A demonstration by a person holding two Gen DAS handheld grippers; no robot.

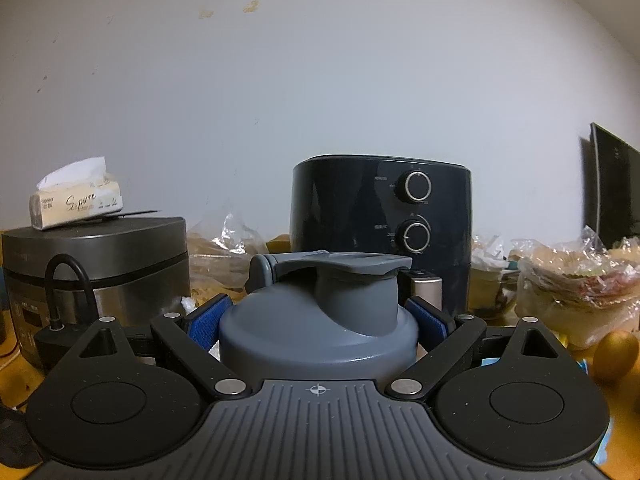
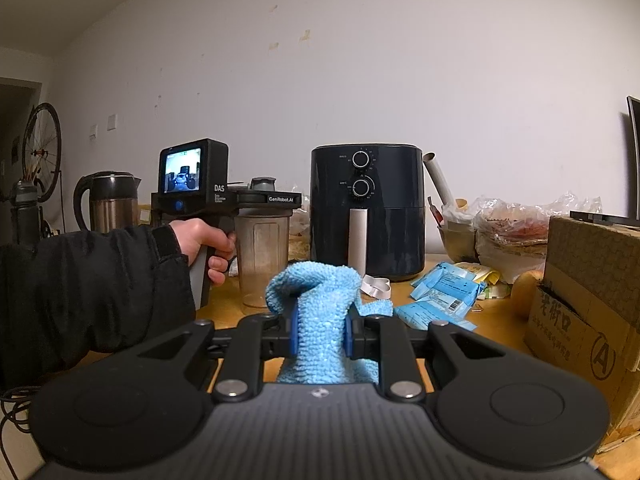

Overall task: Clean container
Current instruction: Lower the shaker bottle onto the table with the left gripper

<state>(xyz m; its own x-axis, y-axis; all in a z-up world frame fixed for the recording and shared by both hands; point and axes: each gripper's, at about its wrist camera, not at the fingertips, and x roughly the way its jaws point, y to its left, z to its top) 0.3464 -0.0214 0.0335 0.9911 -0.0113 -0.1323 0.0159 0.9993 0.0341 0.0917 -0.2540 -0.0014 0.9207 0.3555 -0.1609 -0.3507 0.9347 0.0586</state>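
Nearest to us, our right hand-held gripper is clenched on a folded light-blue microfibre cloth, which bulges above the blue pads and hangs down behind them. Our left hand-held gripper grasps the grey flip-top lid of the shaker bottle, its blue pads pressing on both sides of the lid. In the right wrist view the bottle's clear, cloudy cup stands upright on the wooden table, left of the cloth, with a bare hand in a black sleeve gripping the left tool's handle beside it. Blue sachets lie to the right. Further back stand a dark air fryer, a rice cooker carrying a tissue pack, and an electric kettle.
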